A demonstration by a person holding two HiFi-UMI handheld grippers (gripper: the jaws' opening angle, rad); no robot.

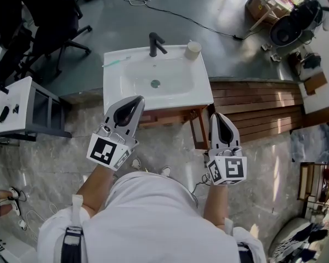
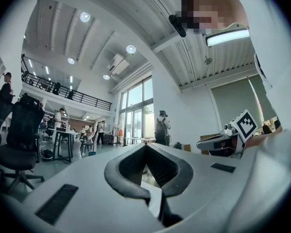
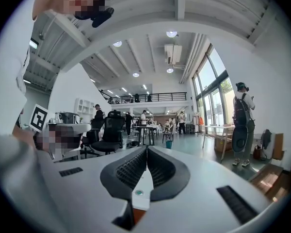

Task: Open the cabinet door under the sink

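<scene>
I see a white sink (image 1: 113,86), black faucet (image 1: 155,44) and reddish-brown cabinet (image 1: 175,114); my grey left gripper (image 1: 137,99) and right gripper (image 1: 219,116) carry black-and-white square-patterned cubes

Brown wooden cabinet (image 1: 172,115) under white sink (image 1: 153,81); only front edge visible.

The sink (image 1: 116,73) overhangs the wooden cabinet (image 1: 174,115), hiding its door, and the left gripper (image 1: 136,99) covers the cabinet's left front.

Legible text: none | brands, numbers, signs: none | left gripper (image 1: 136,99): square black-and-white marker (image 1: 105,150), no letters | right gripper (image 1: 215,117): likewise
</scene>
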